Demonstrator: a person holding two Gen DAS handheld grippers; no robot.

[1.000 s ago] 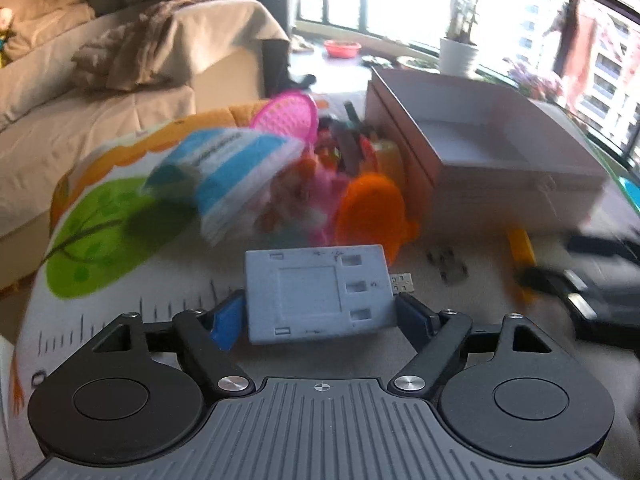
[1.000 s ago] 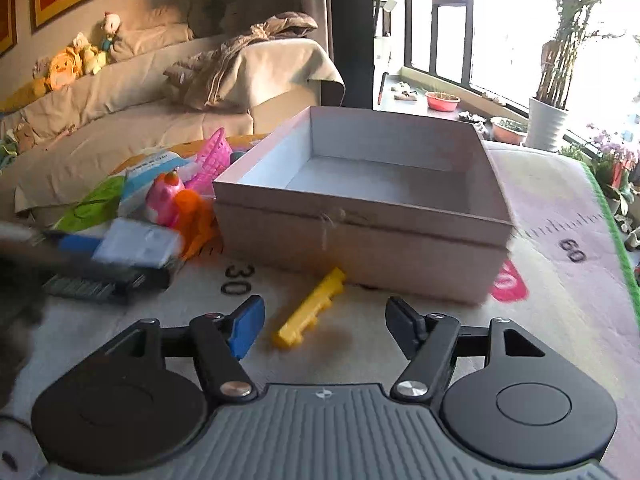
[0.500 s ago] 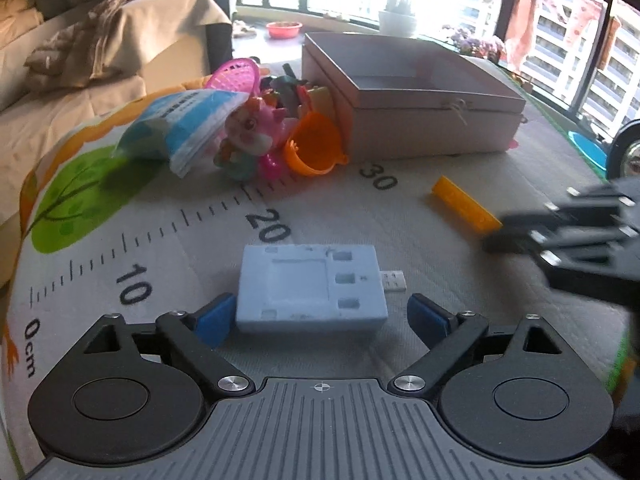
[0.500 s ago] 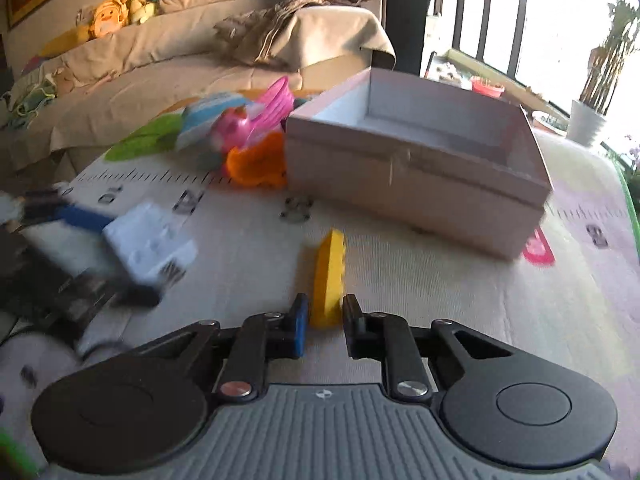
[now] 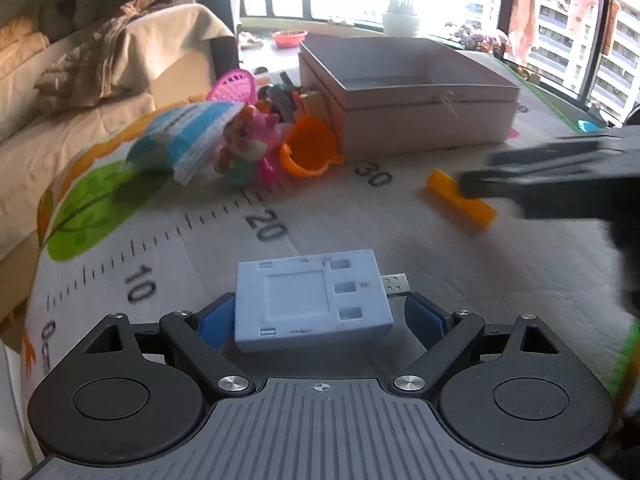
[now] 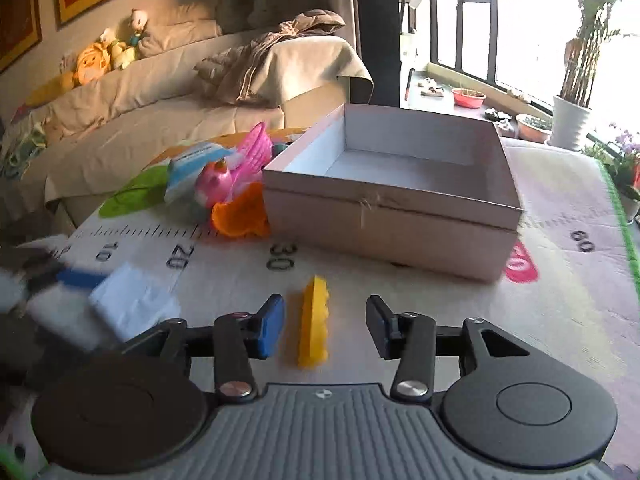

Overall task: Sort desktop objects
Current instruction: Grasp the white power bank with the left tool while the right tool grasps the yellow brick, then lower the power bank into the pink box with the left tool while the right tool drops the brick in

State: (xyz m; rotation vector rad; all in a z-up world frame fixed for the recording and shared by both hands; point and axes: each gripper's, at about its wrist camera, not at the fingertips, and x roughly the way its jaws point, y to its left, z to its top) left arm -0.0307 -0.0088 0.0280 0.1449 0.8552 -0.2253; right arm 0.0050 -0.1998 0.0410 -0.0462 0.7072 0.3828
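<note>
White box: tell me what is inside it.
The white box shows only a bare floor and inner walls in the right wrist view. The strip of floor just behind its near wall is hidden.

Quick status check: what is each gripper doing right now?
Left gripper: shut on the pale blue rectangular plastic device.
Right gripper: open, fingers either side of the yellow plastic toy block, not touching it.

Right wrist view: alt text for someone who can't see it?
The open right gripper straddles a yellow block lying on the ruler-print mat, neither finger touching it. Behind stands an empty open cardboard box, with a toy pile to its left.
</note>
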